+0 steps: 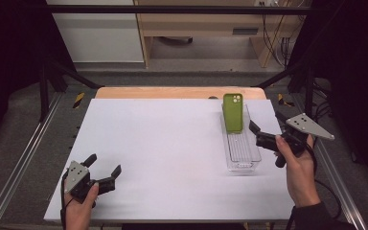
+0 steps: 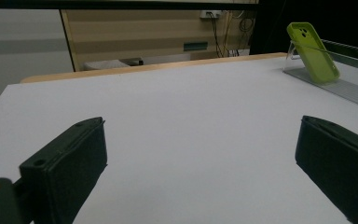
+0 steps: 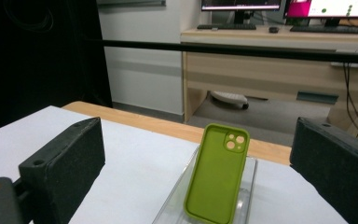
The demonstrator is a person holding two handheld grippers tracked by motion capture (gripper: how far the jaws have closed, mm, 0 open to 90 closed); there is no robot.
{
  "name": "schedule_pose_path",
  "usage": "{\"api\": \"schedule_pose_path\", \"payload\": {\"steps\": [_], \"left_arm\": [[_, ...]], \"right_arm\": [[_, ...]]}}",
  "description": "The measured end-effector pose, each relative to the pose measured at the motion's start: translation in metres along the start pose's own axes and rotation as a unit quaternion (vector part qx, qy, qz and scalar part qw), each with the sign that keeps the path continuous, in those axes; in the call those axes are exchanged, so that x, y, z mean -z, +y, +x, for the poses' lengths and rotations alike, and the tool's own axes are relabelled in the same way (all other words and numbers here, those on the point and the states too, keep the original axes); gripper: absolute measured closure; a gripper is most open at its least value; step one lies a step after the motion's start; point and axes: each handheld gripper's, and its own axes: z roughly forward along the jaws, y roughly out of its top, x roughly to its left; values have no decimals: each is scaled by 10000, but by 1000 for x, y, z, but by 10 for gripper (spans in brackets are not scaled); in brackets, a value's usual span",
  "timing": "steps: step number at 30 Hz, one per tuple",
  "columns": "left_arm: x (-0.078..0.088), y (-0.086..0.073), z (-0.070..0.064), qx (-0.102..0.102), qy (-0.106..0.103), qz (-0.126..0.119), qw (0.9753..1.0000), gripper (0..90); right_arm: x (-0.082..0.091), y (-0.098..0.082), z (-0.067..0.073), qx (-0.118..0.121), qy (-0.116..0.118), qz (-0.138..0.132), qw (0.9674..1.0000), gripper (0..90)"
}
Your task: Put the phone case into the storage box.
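The green case (image 1: 233,112) is propped upright against the far end of the clear tray (image 1: 242,162) on the desk's (image 1: 163,158) right side, so it's easy to grab. The right gripper (image 1: 261,133) is aimed at it, jaws wide. The left gripper (image 1: 104,171) is parked near the front-left corner, jaws wide too, nothing held.

White table (image 1: 172,158) — desk (image 3: 279,56), 2 monitors (image 3: 240,4)
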Motion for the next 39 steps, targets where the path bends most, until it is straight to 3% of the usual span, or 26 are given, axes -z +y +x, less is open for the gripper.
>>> {"api": "schedule_pose_path", "payload": {"steps": [5, 15, 28, 39], "left_arm": [[1, 0, 0, -1, 4, -14, 10000, 14], [2, 0, 0, -35, -27, -50, 10000, 13], [5, 1, 2, -79, -107, -243, 9996, 14], [11, 1, 6, -81, -88, -363, 9993, 16]], "right_arm": [[6, -8, -3, 165, 26, -215, 9996, 27], [19, -29, -9, 270, 137, -443, 9986, 22], [37, -60, -19, 154, 137, -411, 9989, 22], [45, -84, -18, 119, 230, -322, 9991, 24]]}}
